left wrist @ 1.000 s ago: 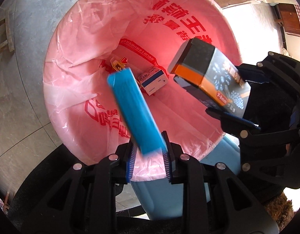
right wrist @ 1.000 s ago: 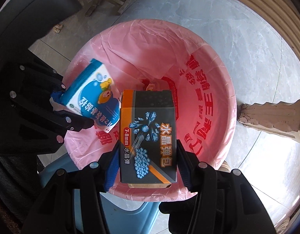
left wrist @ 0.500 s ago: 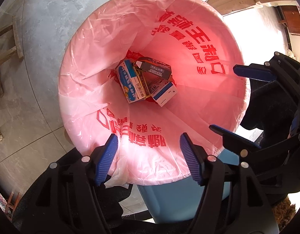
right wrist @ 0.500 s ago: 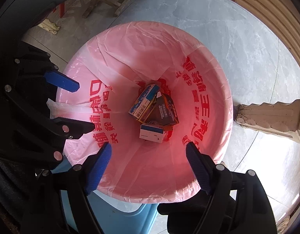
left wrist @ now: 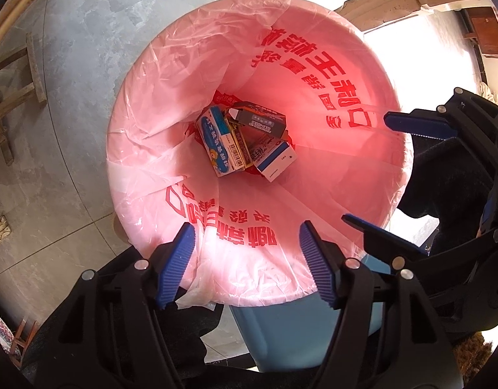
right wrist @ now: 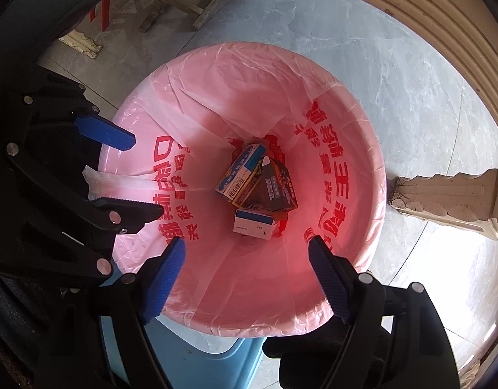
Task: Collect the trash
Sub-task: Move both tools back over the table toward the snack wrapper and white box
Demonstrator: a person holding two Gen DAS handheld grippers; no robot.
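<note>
Fingers spread and empty, the left gripper [left wrist: 245,259] and the right gripper [right wrist: 245,275] hover over the pink-lined bin [left wrist: 145,103], where the boxes [left wrist: 242,142] lie heaped at the bottom, so this load looks delivered.

Four small cardboard boxes [left wrist: 245,142] piled touching at bottom of pink plastic-lined bin [left wrist: 171,103]; bin on grey stone floor [left wrist: 70,64].
</note>
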